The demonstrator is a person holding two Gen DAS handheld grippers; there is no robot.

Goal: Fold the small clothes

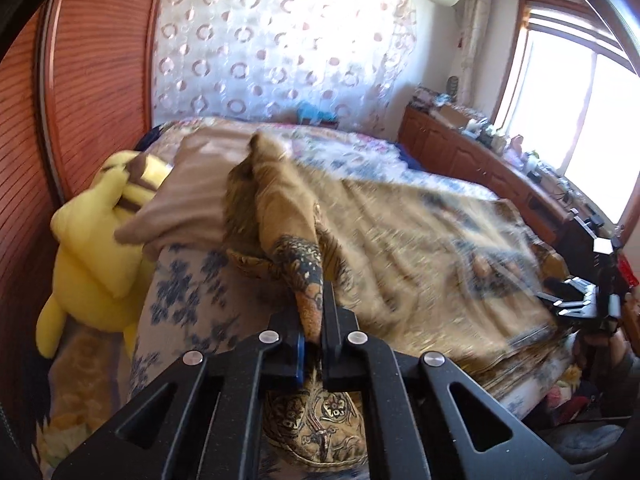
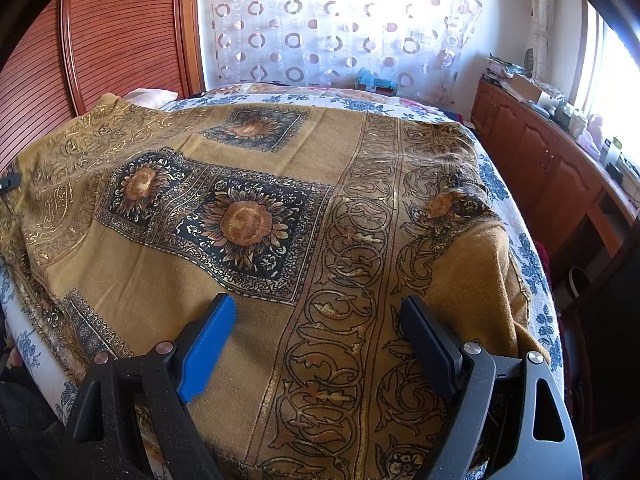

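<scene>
Lifting the mustard sunflower-print scarf (image 1: 304, 264) mid-fold, left tool (image 1: 314, 320) is pinching its corner; right tool (image 2: 316, 328), lower centre, is hovering wide open, likely needing another edge.

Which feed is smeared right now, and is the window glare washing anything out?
Left wrist view: the scarf is motion-blurred though the left gripper clamping it stays sharp; the window is blown out. Right wrist view: the scarf's pattern reads crisply between the right gripper's open fingers; the curtain glows.
</scene>
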